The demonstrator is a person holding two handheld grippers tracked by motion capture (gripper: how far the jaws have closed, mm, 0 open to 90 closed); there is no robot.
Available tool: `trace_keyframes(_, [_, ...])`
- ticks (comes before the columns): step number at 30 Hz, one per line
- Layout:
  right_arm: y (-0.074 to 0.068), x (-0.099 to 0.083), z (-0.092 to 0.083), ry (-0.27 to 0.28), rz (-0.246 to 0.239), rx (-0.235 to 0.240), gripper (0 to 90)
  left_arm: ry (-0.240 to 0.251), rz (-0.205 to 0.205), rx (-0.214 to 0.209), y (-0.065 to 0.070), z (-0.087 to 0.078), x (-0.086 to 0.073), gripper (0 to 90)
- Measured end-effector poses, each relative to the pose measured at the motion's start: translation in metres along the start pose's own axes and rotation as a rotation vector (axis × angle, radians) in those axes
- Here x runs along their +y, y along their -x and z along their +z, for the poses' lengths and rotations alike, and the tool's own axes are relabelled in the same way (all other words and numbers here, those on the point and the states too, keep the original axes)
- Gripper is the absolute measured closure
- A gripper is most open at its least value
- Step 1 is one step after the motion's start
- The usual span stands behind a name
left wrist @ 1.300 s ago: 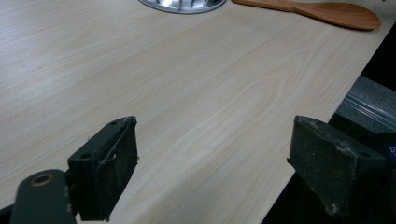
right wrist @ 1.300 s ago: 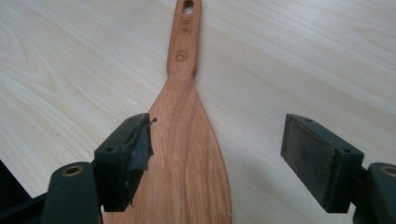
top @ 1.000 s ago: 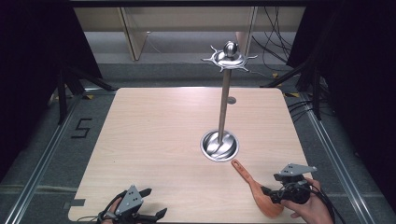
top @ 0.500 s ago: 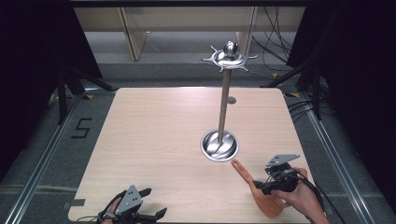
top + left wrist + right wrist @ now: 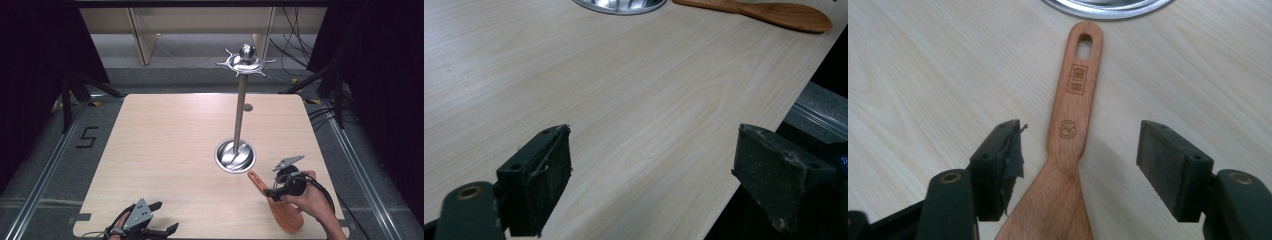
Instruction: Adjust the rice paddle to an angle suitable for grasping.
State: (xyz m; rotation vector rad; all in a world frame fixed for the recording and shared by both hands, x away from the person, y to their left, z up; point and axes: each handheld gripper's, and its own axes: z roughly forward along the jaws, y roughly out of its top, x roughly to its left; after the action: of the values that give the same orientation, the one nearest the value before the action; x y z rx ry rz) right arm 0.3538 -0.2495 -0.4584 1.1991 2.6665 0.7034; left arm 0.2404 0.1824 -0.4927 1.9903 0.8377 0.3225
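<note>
A wooden spatula (image 5: 259,181) lies flat on the table's front right, its holed handle end pointing at the metal stand's round base (image 5: 235,156). My right gripper (image 5: 270,192) hovers over it, open. In the right gripper view the spatula's neck (image 5: 1073,125) runs between the two jaws of the right gripper (image 5: 1080,150), and neither pad (image 5: 1168,167) touches the wood; the jaws have just been closing. The left gripper (image 5: 166,216) rests at the front edge, open and empty, also in its own view (image 5: 651,165).
The stand's thin pole (image 5: 240,110) rises to a ring of hooks (image 5: 245,62) with a ball on top. A small metal knob (image 5: 247,106) sits on the wooden table (image 5: 165,140) behind the pole. Dark curtains and cables flank the table.
The right hand has moved left and a little farther up the table, along the spatula toward its handle. Its jaws stand narrower. The left gripper has stayed put.
</note>
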Motion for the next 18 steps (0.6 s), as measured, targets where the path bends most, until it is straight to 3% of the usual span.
trace_keyframes(1, [0.001, 0.002, 0.002, -0.005, -0.012, 0.0, 37.2, 0.005, -0.006, -0.003, 0.001, 0.0, 0.0, 14.8])
trace_keyframes(2, [0.001, 0.005, 0.005, -0.031, 0.007, -0.028, 37.5, 0.005, -0.005, -0.003, 0.001, 0.0, 0.0, 14.8])
trace_keyframes(6, [0.002, 0.01, 0.008, -0.042, -0.002, -0.03, 38.8, 0.003, -0.001, -0.002, 0.0, 0.0, 0.0, 14.9])
trace_keyframes(9, [0.003, 0.014, 0.011, -0.057, -0.013, -0.014, 40.9, 0.002, -0.003, -0.003, 0.0, 0.0, 0.0, 14.8])
trace_keyframes(10, [0.001, 0.015, 0.012, -0.064, 0.01, 0.006, 41.0, 0.003, -0.001, -0.003, 0.0, 0.0, 0.0, 14.8])
trace_keyframes(13, [0.003, 0.017, 0.015, -0.064, -0.011, -0.01, 41.4, 0.001, 0.0, -0.004, 0.0, 0.0, 0.0, 14.9])
trace_keyframes(14, [-0.001, 0.017, 0.018, -0.08, 0.01, 0.004, 42.1, 0.002, 0.0, -0.003, 0.0, 0.0, 0.0, 14.9])
trace_keyframes(16, [0.002, 0.019, 0.019, -0.078, -0.042, -0.001, 43.6, 0.002, 0.0, -0.003, 0.0, 0.0, 0.0, 14.9])
trace_keyframes(18, [0.002, 0.019, 0.02, -0.08, -0.053, 0.001, 44.0, 0.001, -0.001, -0.004, 0.0, 0.0, 0.0, 14.9])
